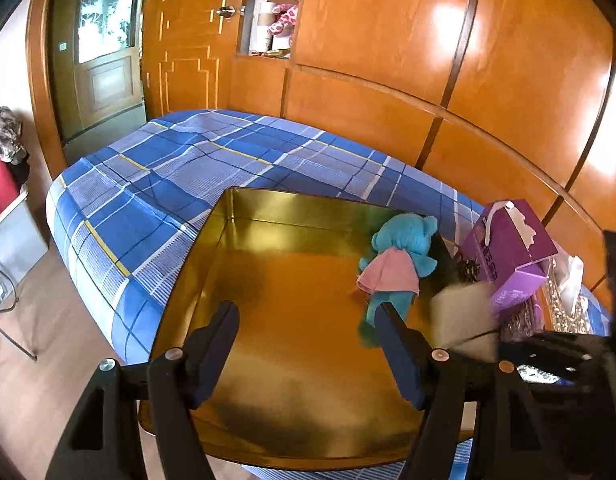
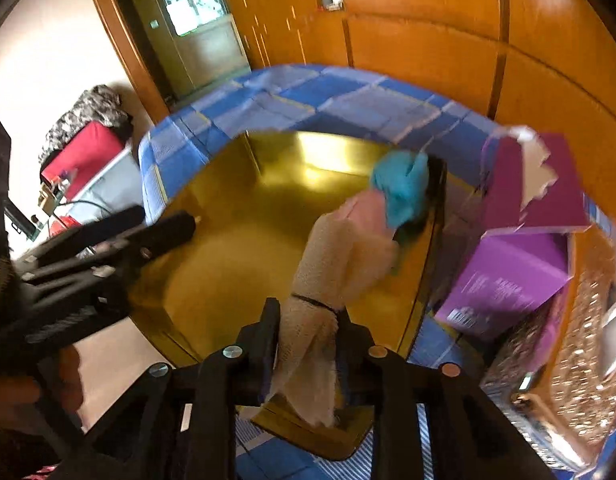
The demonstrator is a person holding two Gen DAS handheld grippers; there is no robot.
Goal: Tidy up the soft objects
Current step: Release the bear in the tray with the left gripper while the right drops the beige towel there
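A gold metal tray point(image 1: 268, 216) lies on the blue plaid bed; it also shows in the right wrist view point(image 2: 236, 264). A teal plush toy with a pink skirt point(image 1: 396, 256) lies against the tray's right wall, also seen from the right wrist point(image 2: 404, 188). My left gripper point(image 1: 308, 316) is open and empty above the tray floor; it appears at the left of the right wrist view point(image 2: 164, 224). My right gripper point(image 2: 308, 316) is shut on a beige knitted soft item point(image 2: 340, 256), held over the tray beside the plush; that item shows blurred in the left wrist view point(image 1: 464, 320).
A purple box point(image 1: 508, 248) stands just right of the tray, with sparkly items point(image 2: 580, 340) beside it. The blue plaid bed point(image 1: 180, 168) stretches away to wooden wardrobe panels point(image 1: 428, 60). The floor point(image 1: 48, 344) and a red item point(image 2: 88, 152) lie to the left.
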